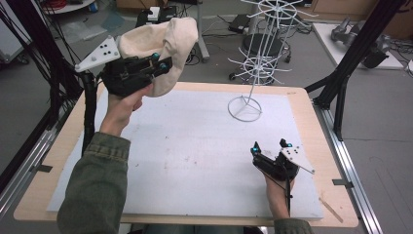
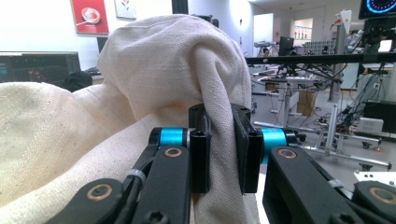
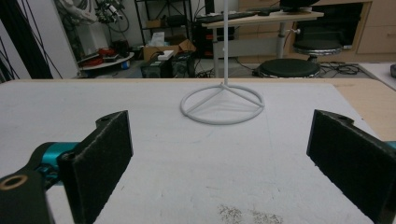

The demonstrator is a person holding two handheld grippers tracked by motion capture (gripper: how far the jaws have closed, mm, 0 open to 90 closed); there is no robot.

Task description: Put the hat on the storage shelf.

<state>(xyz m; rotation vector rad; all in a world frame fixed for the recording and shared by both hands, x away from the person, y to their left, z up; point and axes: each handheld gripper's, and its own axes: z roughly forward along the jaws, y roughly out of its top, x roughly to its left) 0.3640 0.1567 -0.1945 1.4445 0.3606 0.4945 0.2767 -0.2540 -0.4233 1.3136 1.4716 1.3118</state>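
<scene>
Left gripper (image 1: pixel 162 62) is clamped on a fold of the cream hat (image 1: pixel 160 46), held up in the air over the desk's far-left corner. Grip is on a thin pinch of cloth (image 2: pixel 219 107) (most of the hat hangs free on either side), so a quick swing could let it slip out. Right gripper (image 1: pixel 270 145) rests near the desk's near-right corner, jaws wide apart, empty. Wire rack (image 1: pixel 245 108) stands at the far edge; its prongs could snag the fabric or tip it.

White wire rack (image 1: pixel 265 53) on padded table (image 1: pixel 195 146)
</scene>
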